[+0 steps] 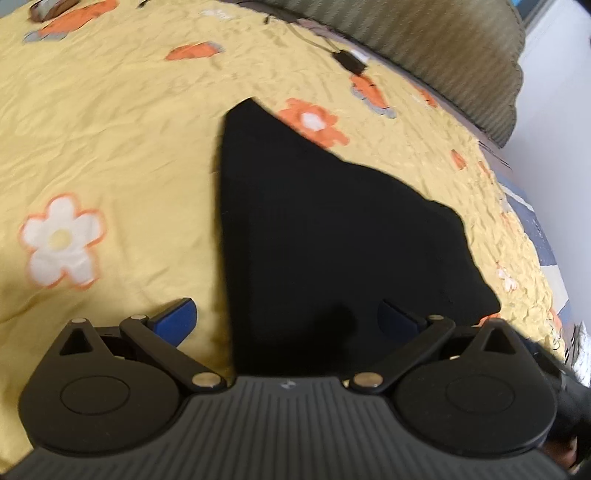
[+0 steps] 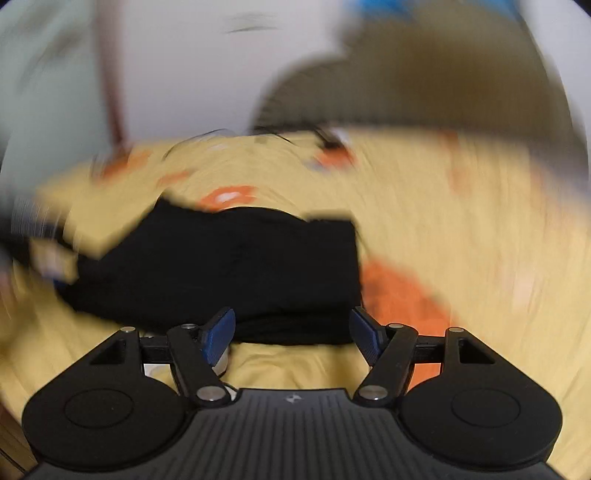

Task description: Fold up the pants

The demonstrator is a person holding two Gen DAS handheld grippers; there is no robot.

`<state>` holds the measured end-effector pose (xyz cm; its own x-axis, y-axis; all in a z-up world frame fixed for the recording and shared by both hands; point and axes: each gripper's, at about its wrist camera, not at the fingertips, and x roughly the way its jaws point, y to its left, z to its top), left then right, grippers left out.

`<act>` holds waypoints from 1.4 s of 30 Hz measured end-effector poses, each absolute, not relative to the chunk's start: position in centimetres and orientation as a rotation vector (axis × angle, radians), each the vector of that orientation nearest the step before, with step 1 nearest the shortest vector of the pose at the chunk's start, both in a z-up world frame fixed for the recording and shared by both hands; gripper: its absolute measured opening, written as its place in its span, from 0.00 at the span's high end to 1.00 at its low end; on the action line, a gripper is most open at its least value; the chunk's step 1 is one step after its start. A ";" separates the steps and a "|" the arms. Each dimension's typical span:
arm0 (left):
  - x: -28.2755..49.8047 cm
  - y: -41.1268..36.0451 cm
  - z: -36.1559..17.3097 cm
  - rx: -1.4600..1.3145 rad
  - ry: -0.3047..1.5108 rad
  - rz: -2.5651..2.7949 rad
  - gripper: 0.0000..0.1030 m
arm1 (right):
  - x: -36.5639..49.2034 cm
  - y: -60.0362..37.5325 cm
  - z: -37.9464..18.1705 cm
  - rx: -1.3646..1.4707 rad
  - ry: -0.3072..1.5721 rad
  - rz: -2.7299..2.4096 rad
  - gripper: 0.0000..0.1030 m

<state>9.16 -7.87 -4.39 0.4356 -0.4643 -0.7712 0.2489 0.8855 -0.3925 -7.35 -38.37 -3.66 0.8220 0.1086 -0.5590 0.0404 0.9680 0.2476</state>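
Observation:
Black pants point(image 1: 325, 236) lie folded into a flat, roughly triangular pile on a yellow bedspread point(image 1: 110, 129) with orange and white flowers. My left gripper point(image 1: 288, 317) hovers over their near end, open wide; one blue pad point(image 1: 177, 317) is over the bedspread, the other over the black cloth. In the blurred right wrist view the pants point(image 2: 240, 266) are a dark block ahead. My right gripper point(image 2: 291, 336) is open at their near edge. Its blue pads point(image 2: 218, 336) stand apart, with no cloth pinched between them.
An olive ribbed cushion point(image 1: 443, 44) lies along the far side of the bed. A small black device with a cable point(image 1: 349, 61) rests near it. The bed's edge drops off at the right point(image 1: 532, 221), against a pale wall. A brown object point(image 1: 51, 7) sits far left.

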 end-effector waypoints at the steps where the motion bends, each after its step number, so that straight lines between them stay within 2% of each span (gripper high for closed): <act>1: 9.4 -8.4 -4.4 -0.231 1.028 -0.451 0.00 | -7.1 -40.8 -4.1 0.420 0.600 0.069 0.34; 3: 9.6 -9.3 -4.5 -0.214 1.017 -0.437 0.00 | -6.3 -43.3 -4.7 0.587 0.583 0.119 0.34; 6: 9.9 -10.2 -5.0 -0.193 1.012 -0.410 0.00 | -4.5 -44.4 -5.0 0.627 0.607 0.057 0.34; 8: 9.8 -10.6 -5.1 -0.185 1.002 -0.393 0.04 | -3.5 -45.3 -5.8 0.663 0.649 0.032 0.34; 13: 9.3 -11.7 -5.0 -0.061 0.969 -0.358 0.33 | -2.8 -46.2 -8.2 0.831 0.683 0.124 0.33; 15: 9.2 -11.7 -4.7 -0.052 0.956 -0.349 0.54 | -2.5 -45.8 -8.2 0.817 0.682 0.152 0.33; 17: 9.2 -11.6 -4.5 -0.038 0.950 -0.336 0.67 | -2.2 -45.6 -8.1 0.804 0.688 0.163 0.34; 18: 9.2 -11.6 -4.5 -0.032 0.947 -0.331 0.73 | -2.3 -45.7 -8.0 0.802 0.692 0.164 0.40; 21: 9.3 -11.2 -4.3 -0.040 0.942 -0.330 0.81 | -1.9 -45.7 -8.2 0.774 0.708 0.153 0.59; 24: 9.2 -11.1 -4.2 -0.033 0.930 -0.331 0.84 | -1.9 -45.5 -8.5 0.785 0.699 0.168 0.66; 30: 9.2 -9.8 -3.4 -0.074 0.907 -0.341 0.88 | -2.1 -44.9 -8.4 0.785 0.689 0.163 0.73; 41: 9.4 -7.1 -2.6 -0.069 0.879 -0.275 0.89 | -2.1 -42.9 -7.9 0.792 0.693 0.209 0.74; 42: 9.6 -7.4 -3.0 -0.044 0.895 -0.280 0.88 | -2.0 -43.0 -8.1 0.796 0.702 0.187 0.71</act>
